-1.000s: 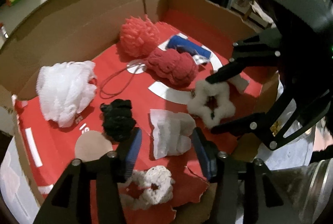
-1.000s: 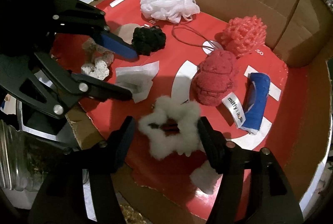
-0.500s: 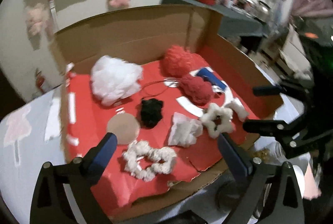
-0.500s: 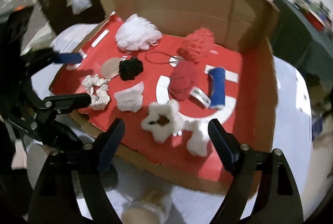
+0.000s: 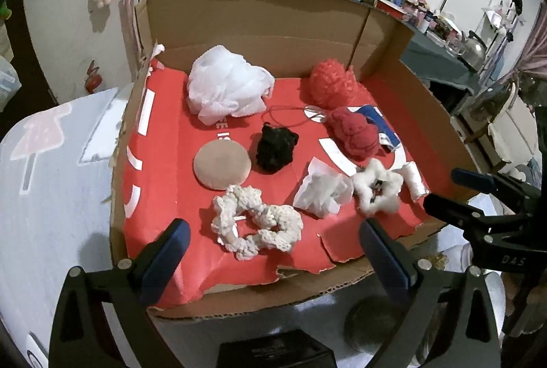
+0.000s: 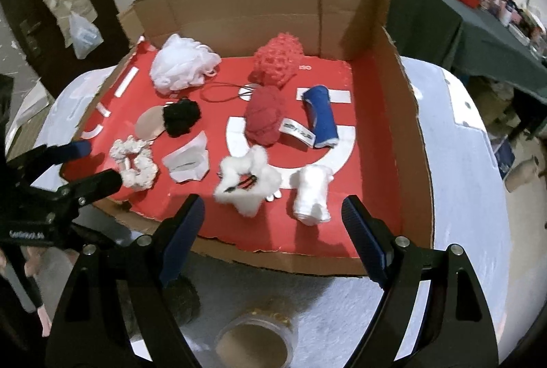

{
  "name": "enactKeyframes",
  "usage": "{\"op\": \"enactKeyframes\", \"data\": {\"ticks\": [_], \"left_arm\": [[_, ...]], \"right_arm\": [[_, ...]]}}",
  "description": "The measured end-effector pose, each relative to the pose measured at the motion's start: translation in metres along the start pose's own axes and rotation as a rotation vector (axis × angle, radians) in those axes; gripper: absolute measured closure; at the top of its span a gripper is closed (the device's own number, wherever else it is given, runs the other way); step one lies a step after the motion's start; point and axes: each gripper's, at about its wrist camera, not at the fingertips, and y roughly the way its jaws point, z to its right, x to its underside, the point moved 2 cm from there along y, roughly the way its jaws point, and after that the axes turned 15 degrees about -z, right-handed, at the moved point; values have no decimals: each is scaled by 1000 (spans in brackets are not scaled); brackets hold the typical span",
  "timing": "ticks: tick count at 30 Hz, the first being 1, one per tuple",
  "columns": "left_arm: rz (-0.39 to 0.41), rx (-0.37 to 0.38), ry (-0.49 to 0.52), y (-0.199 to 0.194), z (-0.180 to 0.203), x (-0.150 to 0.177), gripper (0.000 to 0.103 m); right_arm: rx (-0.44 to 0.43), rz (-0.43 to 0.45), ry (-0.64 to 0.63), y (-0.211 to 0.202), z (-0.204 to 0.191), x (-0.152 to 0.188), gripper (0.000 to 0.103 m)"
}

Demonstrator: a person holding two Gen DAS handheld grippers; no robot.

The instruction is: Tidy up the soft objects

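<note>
Cardboard box [image 5: 259,26] walls around scrunchies [image 5: 256,224]

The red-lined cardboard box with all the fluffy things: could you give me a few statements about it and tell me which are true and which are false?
1. The black scrunchie lies beside the tan round pad. True.
2. The left gripper is clamped on the cream crochet scrunchie. False: its jaws stand wide open and hold nothing; the scrunchie lies on the box floor.
3. The blue roll lies near the dark red knitted ball. True.
4. The white mesh pouf sits at the box's front edge. False: it sits at the back, near the rear wall.
5. The right gripper holds the fluffy white star scrunchie. False: it is open and empty.
</note>
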Motion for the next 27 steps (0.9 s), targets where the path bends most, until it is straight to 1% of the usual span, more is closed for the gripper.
{"op": "enactKeyframes", "data": {"ticks": [5, 9, 11, 13, 15, 18, 21, 27], "left_arm": [[-19, -9, -35, 7, -1, 0, 2], [-33, -32, -47, 13, -3, 1, 2], [-43, -30, -53, 15, -4, 2, 2], [-35, -40, -60, 14, -4, 2, 2], [-35, -51, -60, 14, -5, 2, 2], [-43, -39, -61, 16, -5, 3, 2], [-23, -44, -60, 14, -5, 3, 2], [-15, -41, -61, 14, -5, 3, 2]], "right_arm": [[-15, -9, 27, 8, 1, 0, 21], [-2, -17, 32, 15, -1, 0, 21], [-2, -12, 35, 17, -1, 0, 21], [-7, -10, 35, 18, -1, 0, 21], [12, -4, 33, 18, -2, 1, 21], [36, 5, 25, 18, -3, 2, 21], [49, 11, 30, 18, -2, 3, 21], [46, 18, 38, 17, 1, 5, 21]]}}
